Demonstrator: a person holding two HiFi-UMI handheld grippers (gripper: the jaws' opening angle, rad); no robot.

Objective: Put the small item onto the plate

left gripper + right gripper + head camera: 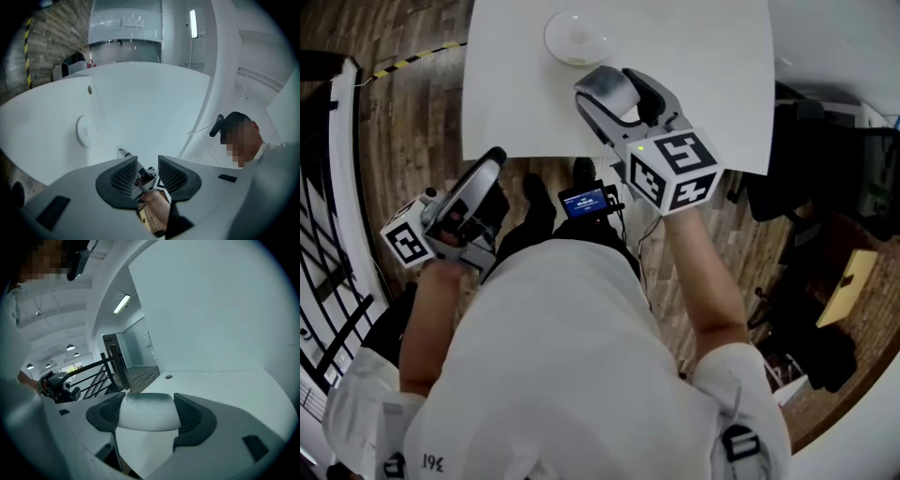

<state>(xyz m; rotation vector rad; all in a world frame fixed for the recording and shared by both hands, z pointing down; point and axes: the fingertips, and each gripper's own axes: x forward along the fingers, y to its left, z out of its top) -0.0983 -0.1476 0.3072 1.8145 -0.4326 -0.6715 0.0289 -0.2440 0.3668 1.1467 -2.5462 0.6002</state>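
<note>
The white plate [577, 36] lies near the far edge of the white table [712, 75]; in the left gripper view the plate [84, 130] shows as a pale disc. My right gripper [614, 94] hovers over the table just short of the plate, shut on a small rounded grey-white item [606, 87]. In the right gripper view that item [149, 412] fills the space between the jaws of the right gripper [149, 416]. My left gripper [492, 161] hangs off the table's near-left edge. The left gripper [147, 174] is open, with a narrow gap and nothing in it.
A small round hole [168, 377] sits in the tabletop. Wooden floor [403, 131] surrounds the table, with a black railing [328, 281] at the left and dark furniture [806, 187] at the right. A small lit screen [586, 201] sits at the person's waist.
</note>
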